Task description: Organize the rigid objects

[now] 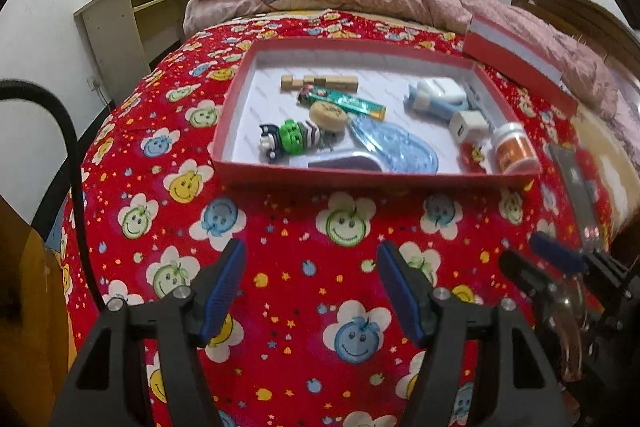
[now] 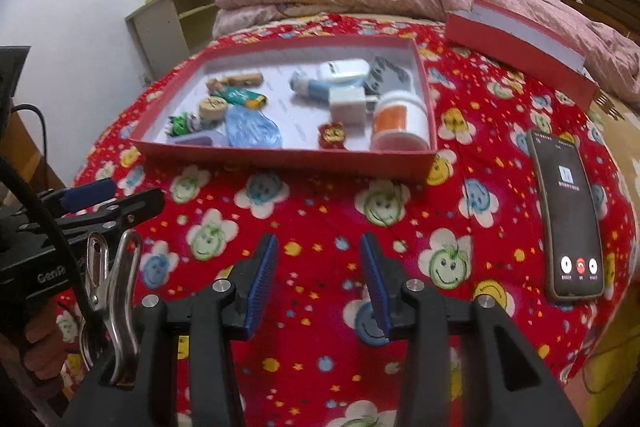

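Showing only rightward: phone [image 2: 568,215] screen lit, beside red box [image 2: 280,157].

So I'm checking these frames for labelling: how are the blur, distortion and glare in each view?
Left wrist: heavy fisheye bending, black corners; box contents readable, jar slightly soft, phone smeared at the right edge. Right wrist: same bending, box contents softer; phone screen lit and legible, no strong glare. Lighting is flat indoors, shadows faint.
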A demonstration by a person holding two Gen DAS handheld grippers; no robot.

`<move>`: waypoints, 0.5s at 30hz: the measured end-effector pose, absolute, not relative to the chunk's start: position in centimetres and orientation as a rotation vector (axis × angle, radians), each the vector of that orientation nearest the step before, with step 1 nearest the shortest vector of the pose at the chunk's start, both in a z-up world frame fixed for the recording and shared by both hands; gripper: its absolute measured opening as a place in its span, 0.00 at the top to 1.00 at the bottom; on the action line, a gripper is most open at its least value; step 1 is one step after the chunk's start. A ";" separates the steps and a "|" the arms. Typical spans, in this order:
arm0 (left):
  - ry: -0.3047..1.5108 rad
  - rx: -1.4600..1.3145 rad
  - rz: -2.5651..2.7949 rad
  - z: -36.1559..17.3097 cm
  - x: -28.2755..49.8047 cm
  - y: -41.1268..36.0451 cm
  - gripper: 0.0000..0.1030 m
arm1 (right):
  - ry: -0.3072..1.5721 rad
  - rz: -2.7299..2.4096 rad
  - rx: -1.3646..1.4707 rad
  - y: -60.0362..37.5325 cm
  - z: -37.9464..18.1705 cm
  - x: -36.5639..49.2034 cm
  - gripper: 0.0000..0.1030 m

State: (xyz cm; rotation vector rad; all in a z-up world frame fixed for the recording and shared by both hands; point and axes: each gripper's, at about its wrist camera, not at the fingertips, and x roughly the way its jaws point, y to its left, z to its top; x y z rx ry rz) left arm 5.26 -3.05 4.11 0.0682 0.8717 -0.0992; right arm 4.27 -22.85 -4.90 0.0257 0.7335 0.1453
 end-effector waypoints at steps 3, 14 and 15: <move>0.895 0.067 -0.096 3.3 5.4 -3.2 0.31 | 0.735 0.124 0.029 -23.0 -5.2 4.4 0.58; 0.922 0.058 -0.101 1.5 5.7 -3.3 0.30 | 0.733 0.073 0.025 -23.3 -6.7 4.6 0.56; 0.920 0.057 -0.103 1.5 5.7 -3.3 0.29 | 0.728 0.072 0.026 -23.2 -6.7 4.6 0.54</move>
